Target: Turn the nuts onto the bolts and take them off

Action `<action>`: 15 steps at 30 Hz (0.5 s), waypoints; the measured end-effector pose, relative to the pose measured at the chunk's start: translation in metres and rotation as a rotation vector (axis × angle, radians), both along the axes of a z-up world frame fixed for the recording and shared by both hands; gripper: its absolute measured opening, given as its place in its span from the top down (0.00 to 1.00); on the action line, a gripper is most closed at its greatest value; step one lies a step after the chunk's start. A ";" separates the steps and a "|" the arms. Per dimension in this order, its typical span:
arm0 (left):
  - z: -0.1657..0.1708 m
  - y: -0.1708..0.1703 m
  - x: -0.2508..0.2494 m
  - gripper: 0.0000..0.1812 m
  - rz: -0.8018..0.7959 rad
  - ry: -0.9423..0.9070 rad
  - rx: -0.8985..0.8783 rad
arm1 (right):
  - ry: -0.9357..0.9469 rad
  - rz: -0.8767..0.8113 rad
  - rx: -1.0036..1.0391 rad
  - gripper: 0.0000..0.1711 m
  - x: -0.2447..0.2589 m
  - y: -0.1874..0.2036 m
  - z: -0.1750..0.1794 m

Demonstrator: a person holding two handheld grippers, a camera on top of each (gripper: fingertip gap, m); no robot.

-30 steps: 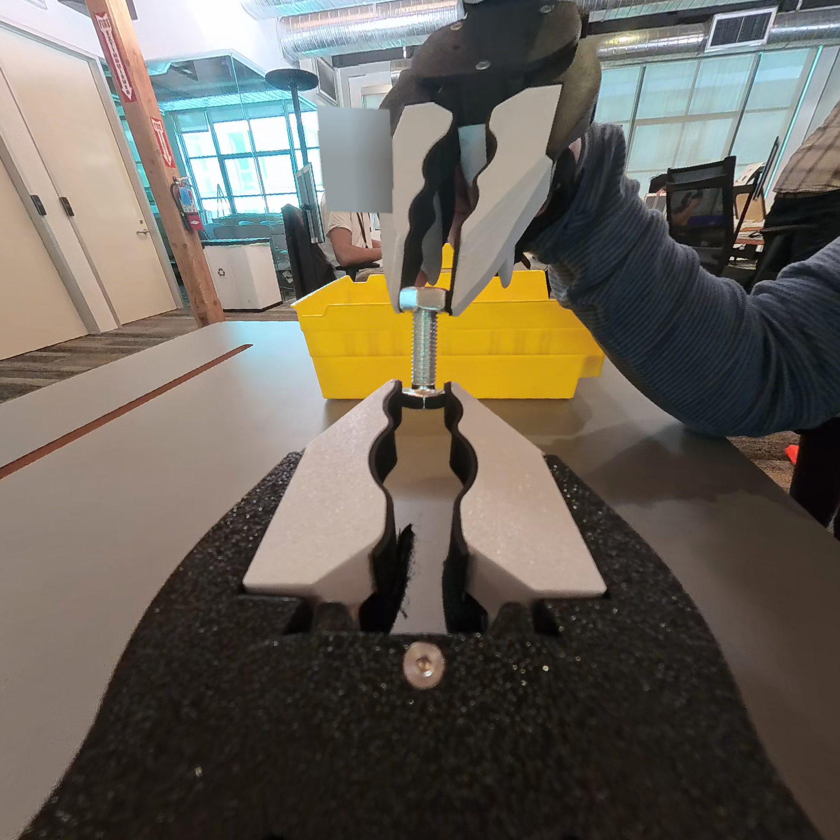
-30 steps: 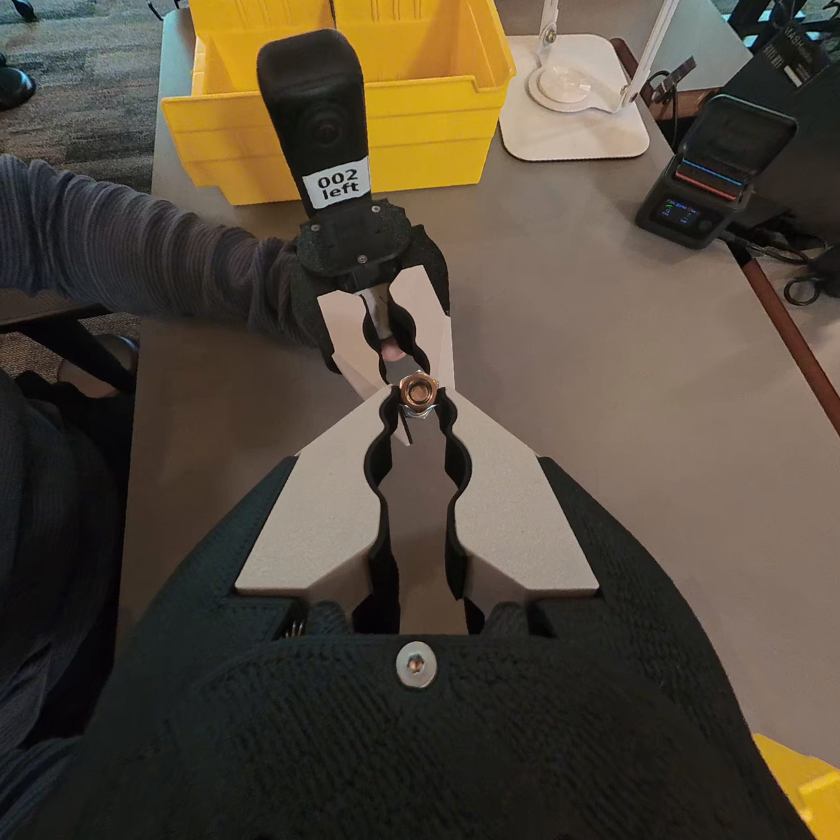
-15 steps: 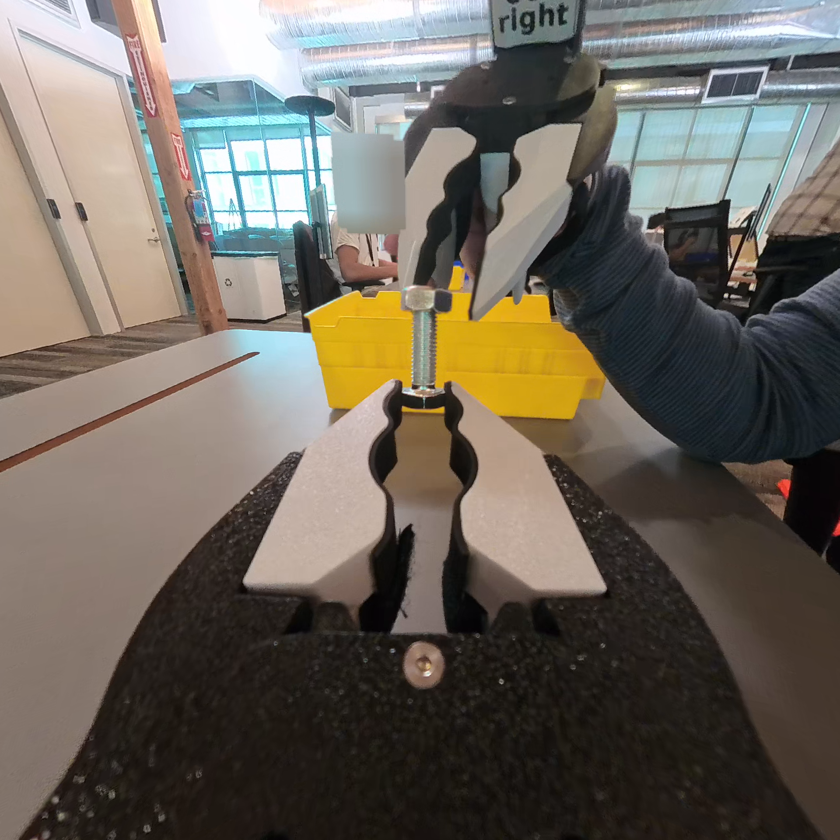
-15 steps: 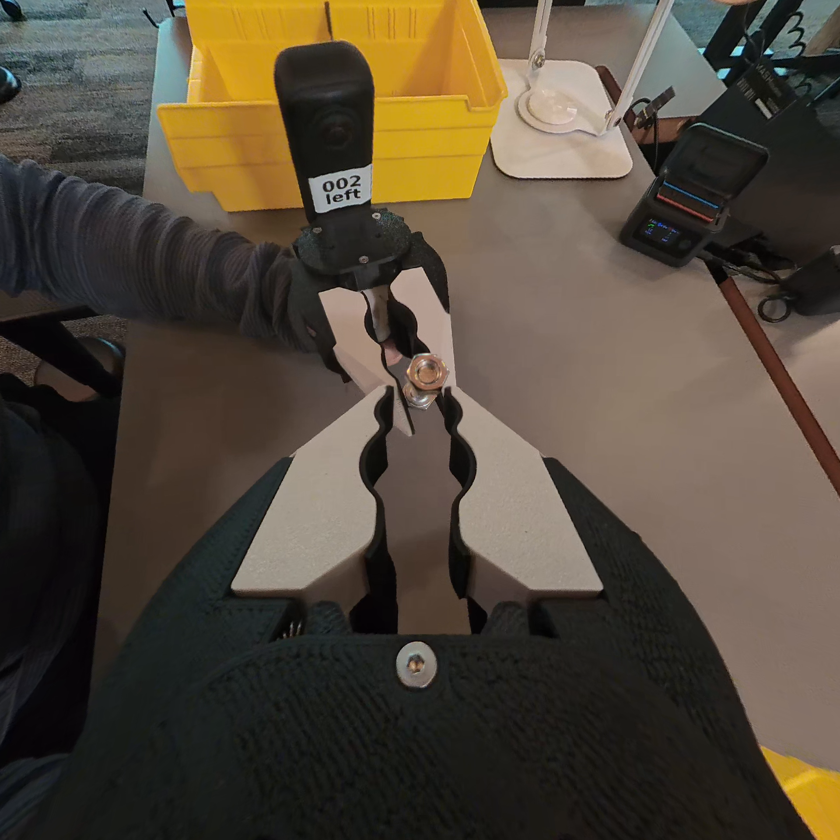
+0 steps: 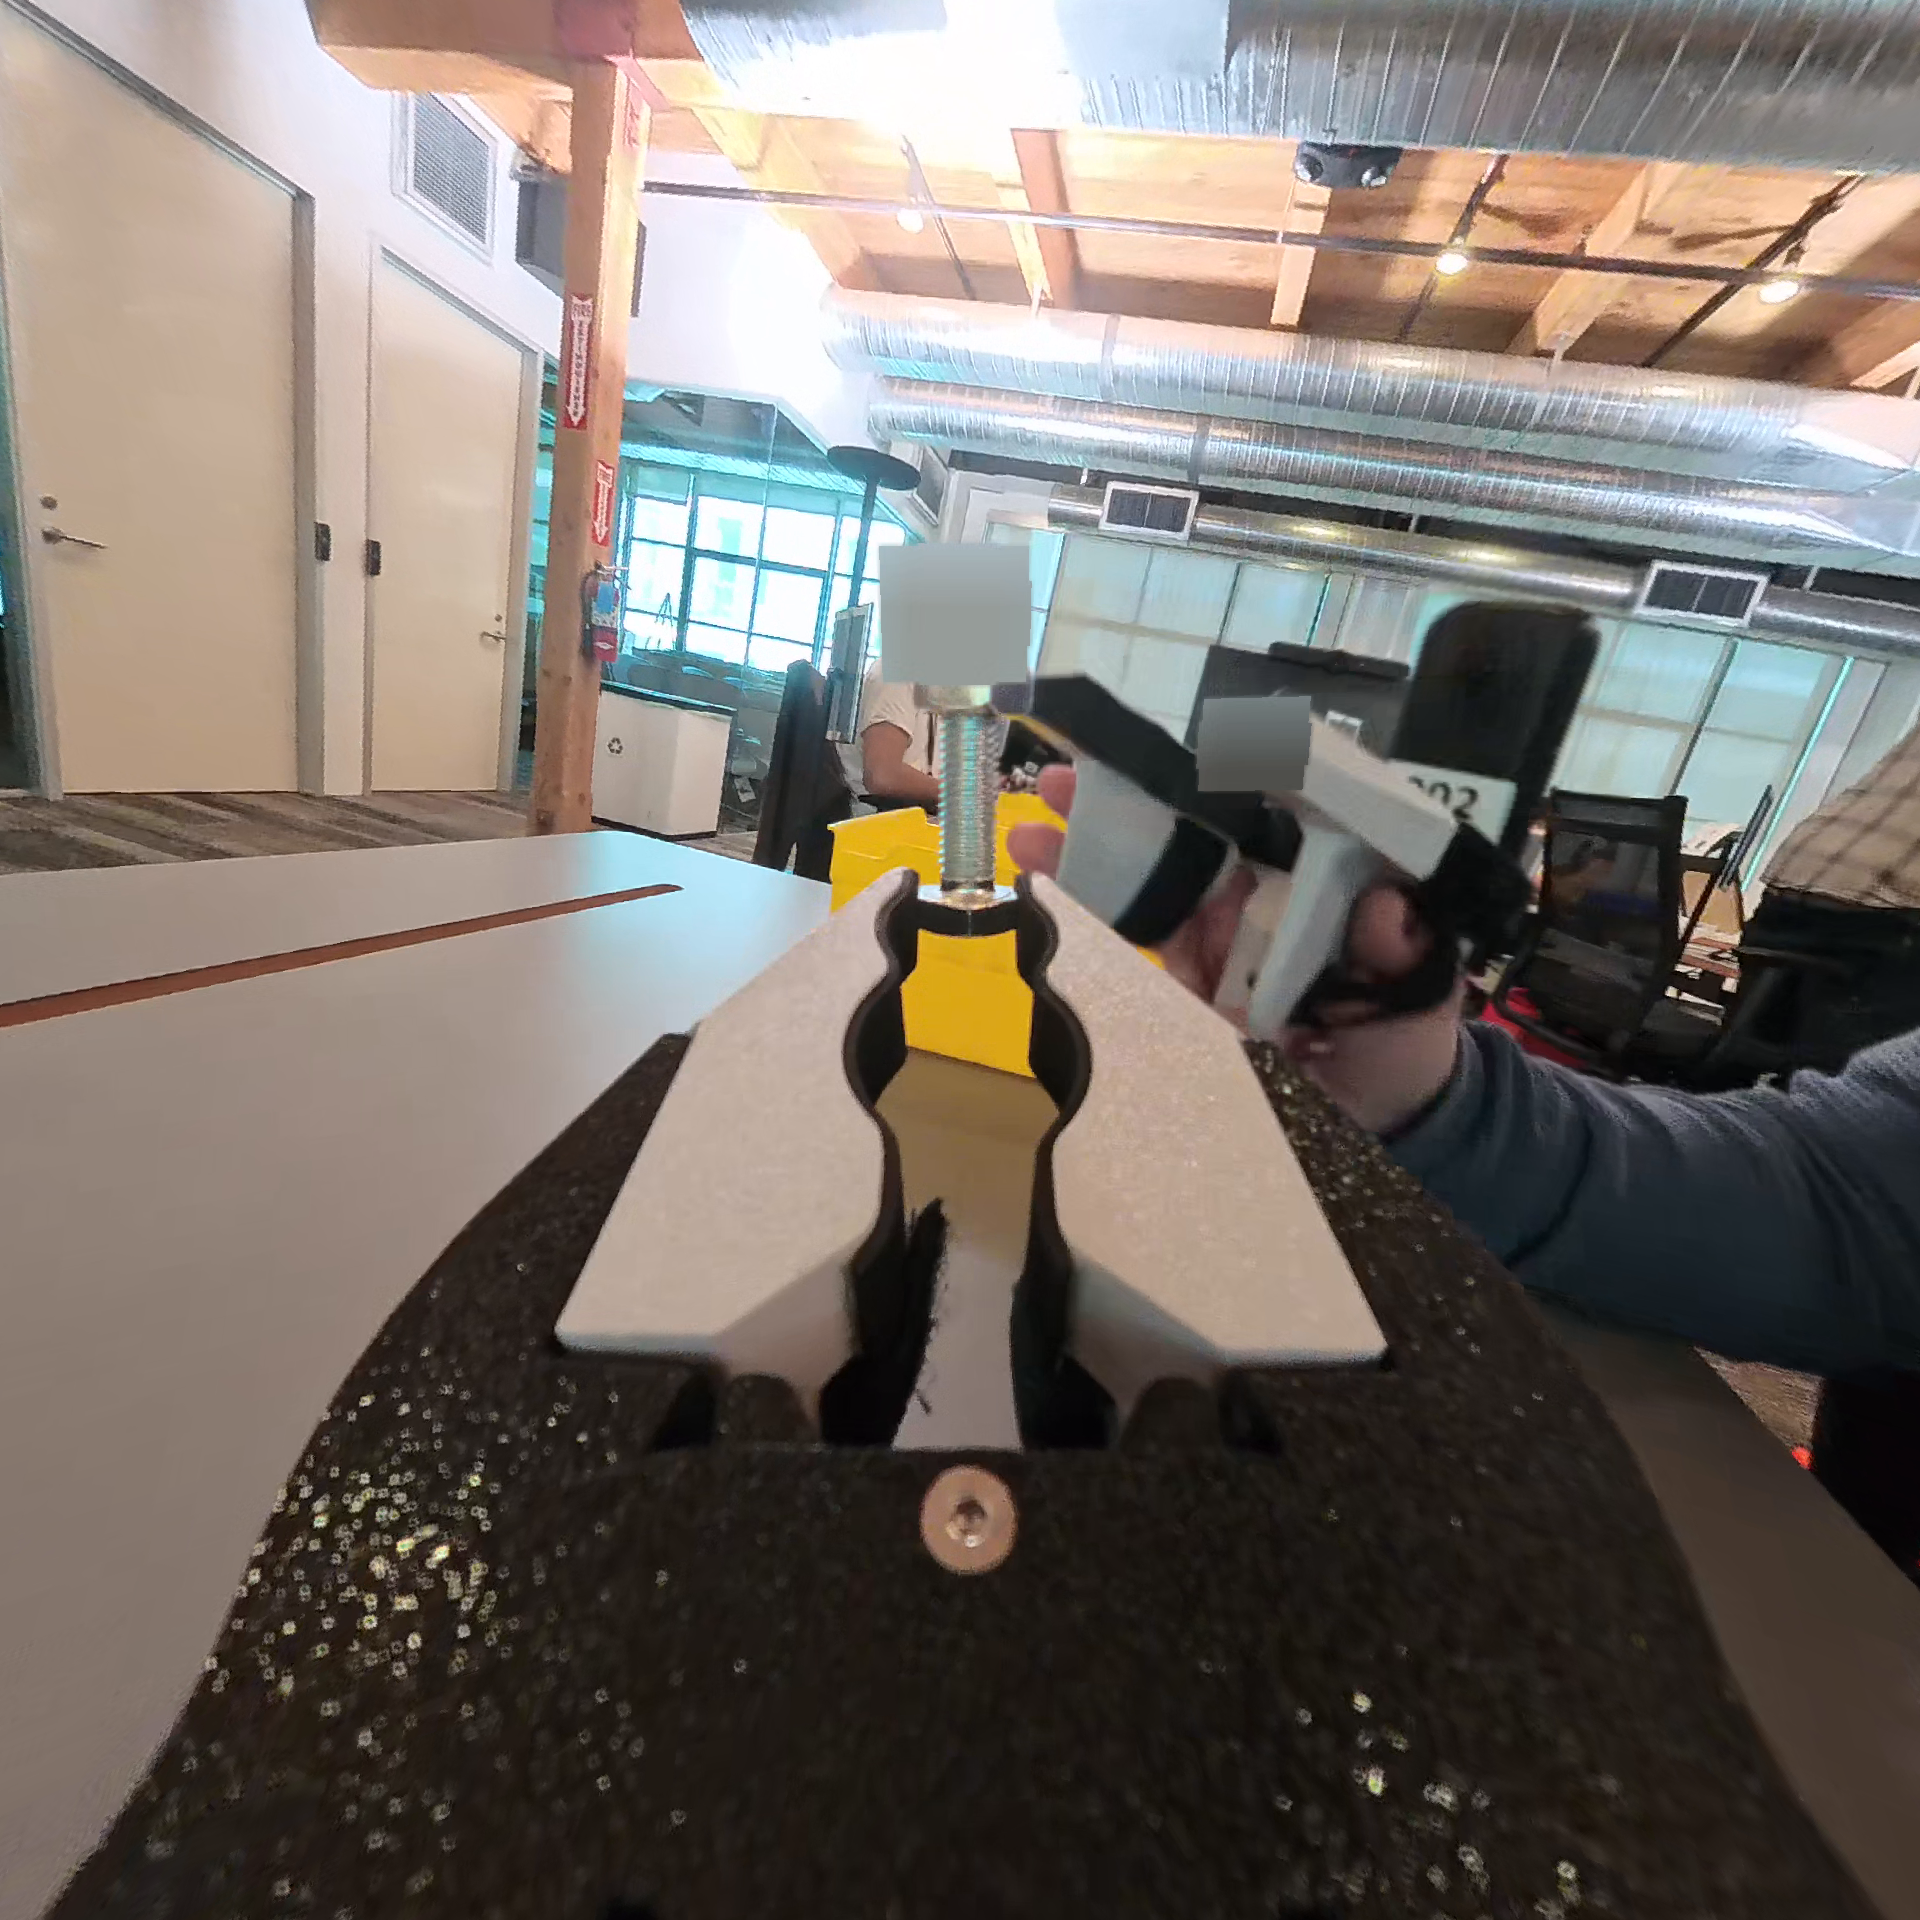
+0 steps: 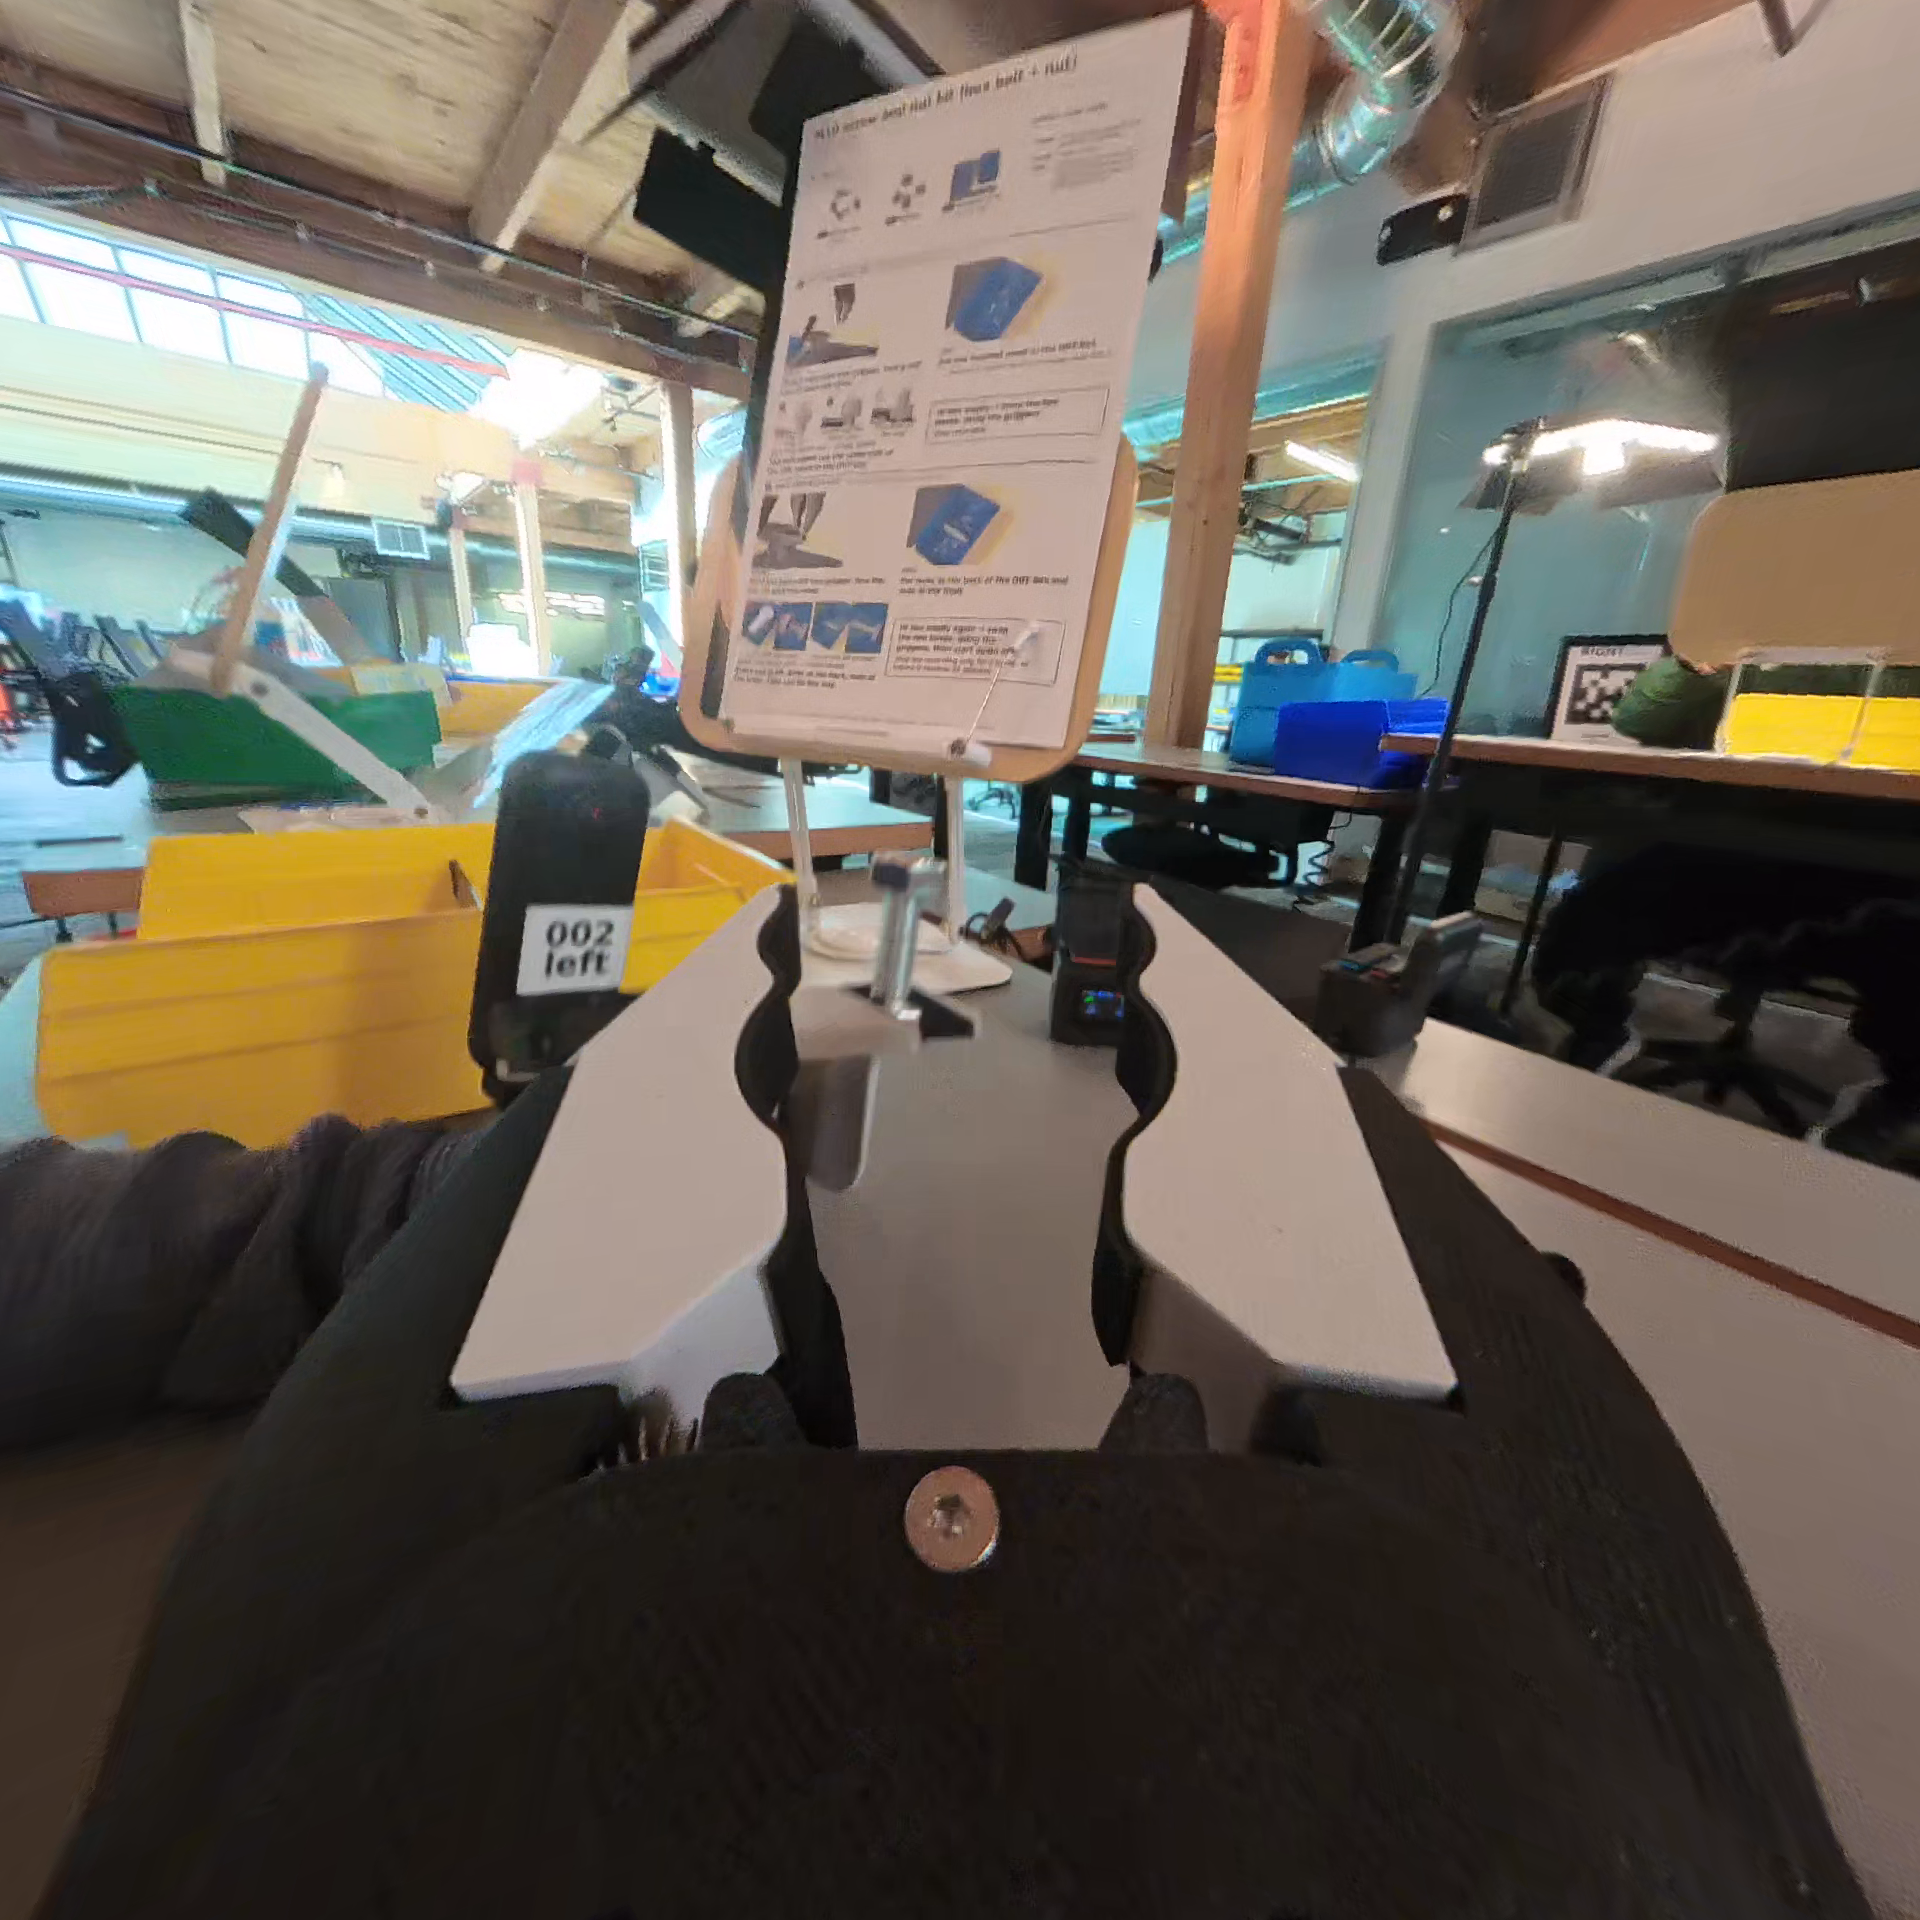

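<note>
Left gripper (image 5: 966,902) clenched on nut (image 5: 968,896) at its fingertips, bolt (image 5: 966,798) standing upright out of the nut, head up, partly behind a blur patch. Right gripper (image 6: 956,925) released, jaws spread wide, holding nothing; it sits just right of the bolt, not touching it, and in the right wrist view the bolt (image 6: 900,930) shows between its spread tips. Yellow bin (image 6: 260,971) on grey table (image 5: 260,1091) behind. Instruction sheet on stand (image 6: 935,416) beyond.
</note>
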State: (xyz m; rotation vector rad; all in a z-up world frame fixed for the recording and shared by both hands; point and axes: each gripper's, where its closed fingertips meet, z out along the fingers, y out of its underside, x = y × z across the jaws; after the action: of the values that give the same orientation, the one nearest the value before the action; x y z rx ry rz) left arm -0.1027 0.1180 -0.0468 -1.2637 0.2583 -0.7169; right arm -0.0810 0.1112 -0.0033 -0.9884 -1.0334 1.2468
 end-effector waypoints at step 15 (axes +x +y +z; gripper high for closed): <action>-0.008 -0.001 0.018 0.91 -0.015 0.126 -0.006 | -0.048 0.125 0.001 0.52 -0.003 -0.040 -0.013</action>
State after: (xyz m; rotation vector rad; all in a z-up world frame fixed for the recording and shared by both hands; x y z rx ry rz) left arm -0.0847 0.1174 -0.0543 -1.3163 0.3689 -0.6517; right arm -0.0840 0.0709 -0.0162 -0.9693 -1.1474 1.3302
